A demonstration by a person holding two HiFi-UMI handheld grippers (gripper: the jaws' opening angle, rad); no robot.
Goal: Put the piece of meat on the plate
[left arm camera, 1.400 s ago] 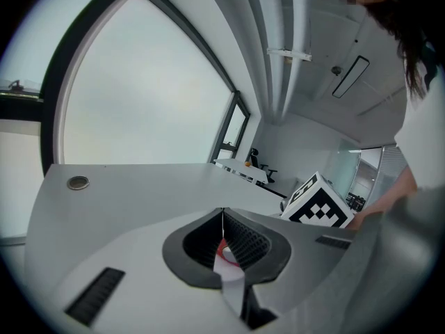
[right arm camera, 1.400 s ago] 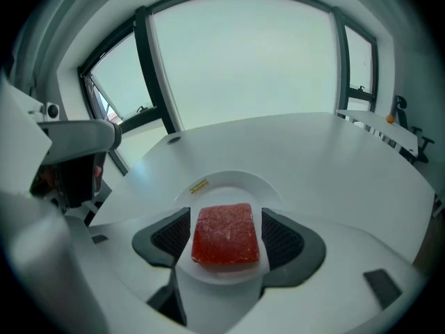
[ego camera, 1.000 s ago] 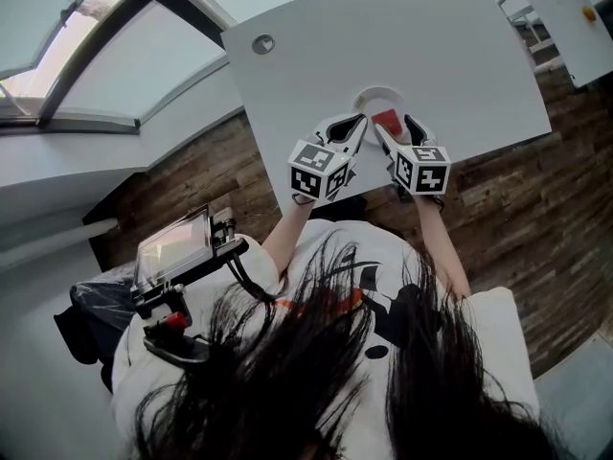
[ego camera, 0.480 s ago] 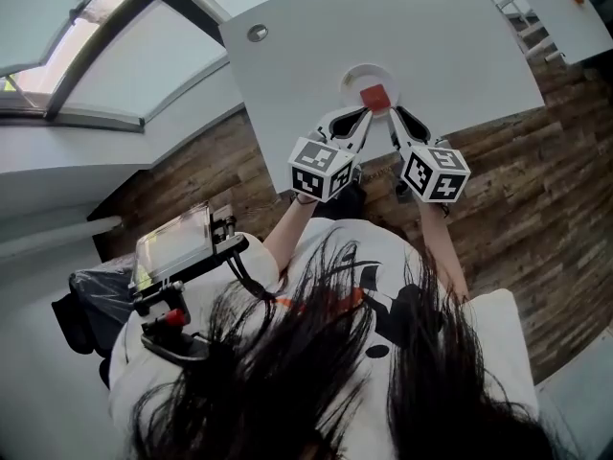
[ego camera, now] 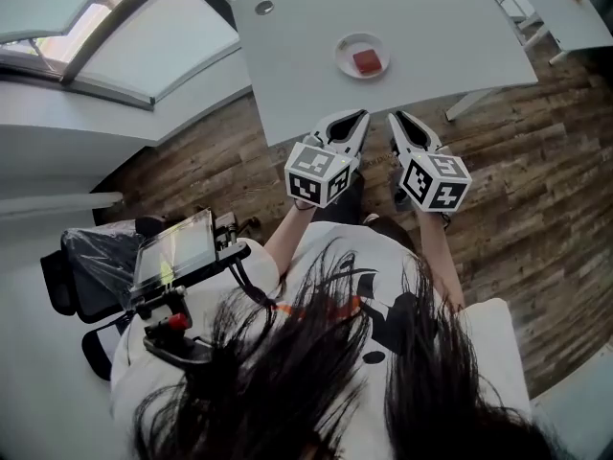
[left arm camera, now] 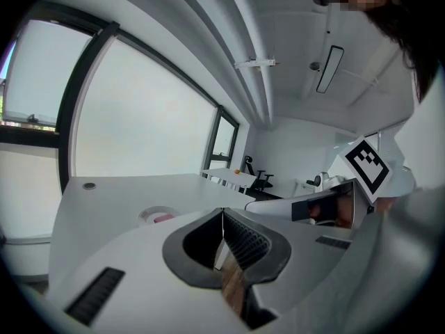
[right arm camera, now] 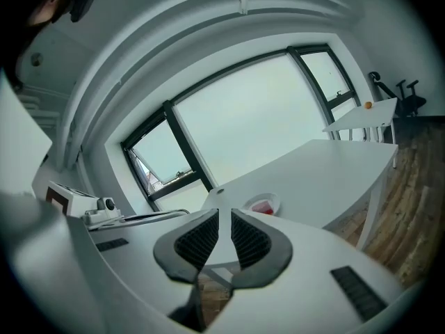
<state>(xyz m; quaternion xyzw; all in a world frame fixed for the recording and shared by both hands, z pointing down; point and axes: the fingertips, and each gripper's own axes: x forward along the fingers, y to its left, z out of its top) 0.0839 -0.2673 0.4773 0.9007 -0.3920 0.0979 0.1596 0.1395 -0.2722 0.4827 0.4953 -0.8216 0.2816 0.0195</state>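
A red piece of meat [ego camera: 368, 61] lies on a small white plate [ego camera: 347, 48] near the front edge of the white table [ego camera: 431, 17]. Both grippers are well back from the table, over the wooden floor. My left gripper [ego camera: 358, 116] is shut with nothing in it, its fingers meeting at the tips in the left gripper view [left arm camera: 222, 213]. My right gripper [ego camera: 395, 116] is also shut and empty [right arm camera: 224, 213]. Beyond the jaws, the plate [left arm camera: 147, 213] with the meat [left arm camera: 164, 218] shows in the left gripper view. The right gripper view shows the plate [right arm camera: 273, 198] too.
A round grommet hole [ego camera: 263, 8] sits at the table's far left. A second white table [ego camera: 560, 8] with a small orange object stands at the upper right. Large windows run along the left. A device with a screen [ego camera: 172, 247] hangs at the person's left side.
Both grippers have drawn back from the plate toward the person and risen, now off the table's edge. The right gripper's jaws have shut. The meat stays on the plate.
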